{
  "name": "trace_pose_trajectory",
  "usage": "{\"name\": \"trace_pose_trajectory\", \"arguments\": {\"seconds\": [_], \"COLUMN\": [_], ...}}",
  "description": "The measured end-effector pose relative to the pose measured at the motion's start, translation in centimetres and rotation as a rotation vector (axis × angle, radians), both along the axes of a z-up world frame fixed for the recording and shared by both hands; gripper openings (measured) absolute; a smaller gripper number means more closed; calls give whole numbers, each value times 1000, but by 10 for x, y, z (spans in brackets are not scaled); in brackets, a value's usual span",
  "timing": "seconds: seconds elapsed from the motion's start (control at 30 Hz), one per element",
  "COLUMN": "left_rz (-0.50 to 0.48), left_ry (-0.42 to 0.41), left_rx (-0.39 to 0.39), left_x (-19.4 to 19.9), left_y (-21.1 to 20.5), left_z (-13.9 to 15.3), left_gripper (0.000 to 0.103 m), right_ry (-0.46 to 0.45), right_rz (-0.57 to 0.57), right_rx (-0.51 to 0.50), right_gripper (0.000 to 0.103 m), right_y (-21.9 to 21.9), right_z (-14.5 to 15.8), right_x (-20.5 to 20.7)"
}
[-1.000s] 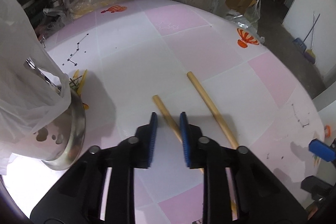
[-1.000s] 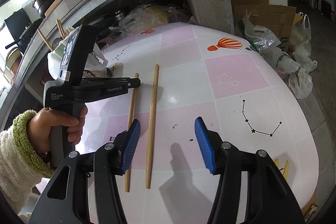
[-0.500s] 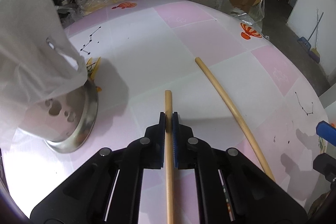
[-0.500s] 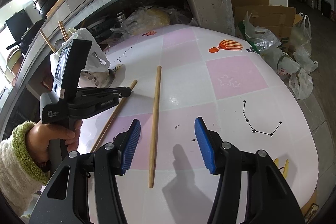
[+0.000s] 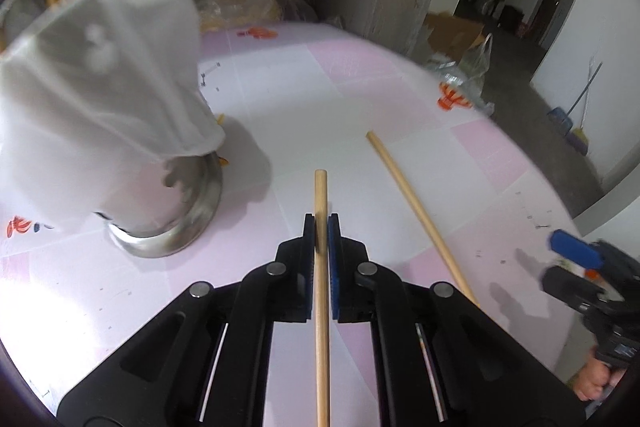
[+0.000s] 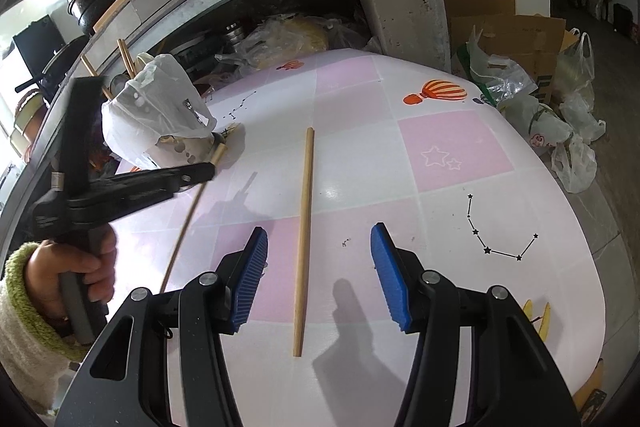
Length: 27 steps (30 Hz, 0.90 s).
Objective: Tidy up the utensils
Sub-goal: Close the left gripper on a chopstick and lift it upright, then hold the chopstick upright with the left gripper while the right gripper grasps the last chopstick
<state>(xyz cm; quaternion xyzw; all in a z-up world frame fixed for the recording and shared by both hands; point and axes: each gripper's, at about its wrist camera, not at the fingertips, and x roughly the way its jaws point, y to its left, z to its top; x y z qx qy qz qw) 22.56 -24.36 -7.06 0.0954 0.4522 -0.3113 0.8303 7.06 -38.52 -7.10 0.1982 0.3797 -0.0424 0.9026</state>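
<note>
My left gripper (image 5: pixel 321 227) is shut on a wooden chopstick (image 5: pixel 321 291), gripping it near its far end and holding it lifted off the pink-and-white table (image 5: pixel 400 99). In the right wrist view that left gripper (image 6: pixel 210 169) holds the chopstick (image 6: pixel 188 219) slanting toward a steel utensil holder (image 6: pixel 180 151) covered by a white plastic bag (image 6: pixel 152 107), with other chopsticks standing in it. A second chopstick (image 6: pixel 303 239) lies flat on the table, in front of my right gripper (image 6: pixel 318 275), which is open and empty above its near part. The left wrist view shows the holder (image 5: pixel 176 227) and the lying chopstick (image 5: pixel 420 215).
A concrete counter with a shelf of bagged items (image 6: pixel 288 35) runs behind the table. Plastic bags and cardboard boxes (image 6: pixel 532 75) sit on the floor to the right. A hand in a fuzzy sleeve (image 6: pixel 48 283) holds the left gripper.
The left gripper closed on one chopstick, lifted it off the table and carried it toward the bag-covered holder. The right gripper and the other chopstick stayed put.
</note>
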Motion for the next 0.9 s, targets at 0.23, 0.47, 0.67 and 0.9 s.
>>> {"name": "trace_pose_trajectory", "arguments": {"seconds": [0.23, 0.47, 0.67, 0.9], "left_rz": [11, 29, 56, 89], "left_ry": [-61, -102, -133, -164], "left_rx": [-100, -164, -229, -277], "left_x": [-21, -39, -51, -60], "left_y": [36, 70, 99, 125], "left_z": [40, 65, 81, 97], "left_gripper": [5, 5, 5, 5], "right_ry": [-4, -9, -13, -13], "right_rz": [6, 10, 16, 25], "right_rx": [1, 3, 6, 2], "right_gripper": [53, 53, 53, 53], "right_y": [2, 4, 7, 11], "right_z": [2, 5, 7, 9], "right_x": [-1, -2, -2, 0]}}
